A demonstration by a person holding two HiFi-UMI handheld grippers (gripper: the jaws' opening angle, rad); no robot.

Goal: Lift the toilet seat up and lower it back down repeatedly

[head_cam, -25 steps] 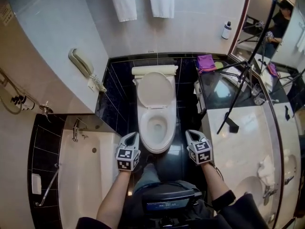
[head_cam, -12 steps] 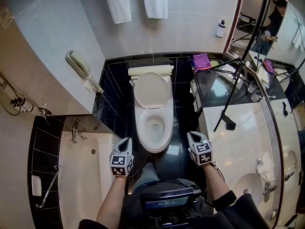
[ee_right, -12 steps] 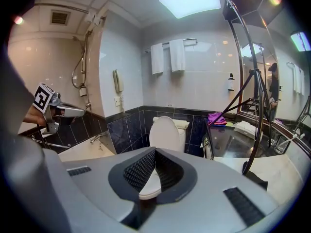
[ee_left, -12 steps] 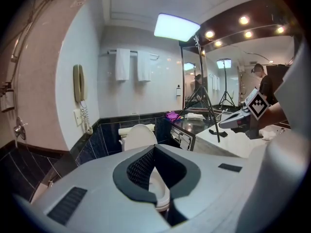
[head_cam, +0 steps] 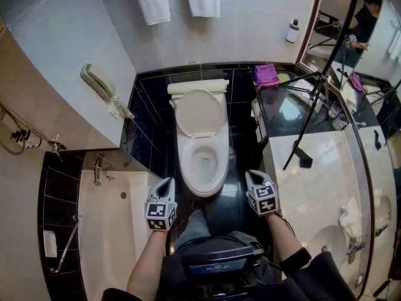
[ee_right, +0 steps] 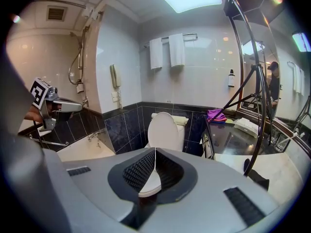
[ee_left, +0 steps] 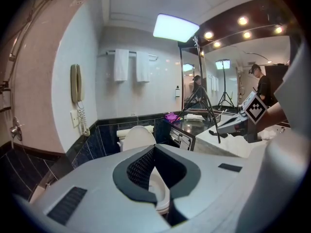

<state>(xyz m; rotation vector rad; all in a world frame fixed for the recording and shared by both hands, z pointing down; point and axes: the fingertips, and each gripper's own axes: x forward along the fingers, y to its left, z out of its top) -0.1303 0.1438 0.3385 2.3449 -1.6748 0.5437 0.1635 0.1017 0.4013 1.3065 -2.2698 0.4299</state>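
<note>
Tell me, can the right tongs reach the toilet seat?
Probably yes. The right tongs hang shut just right of the bowl's front, and only bare black floor lies between them and the toilet seat. The lid stands raised, so nothing covers it.

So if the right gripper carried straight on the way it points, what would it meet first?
Most likely the toilet: its view has the shut right gripper aimed at the bowl and the raised lid. Which part comes first is unclear.
</note>
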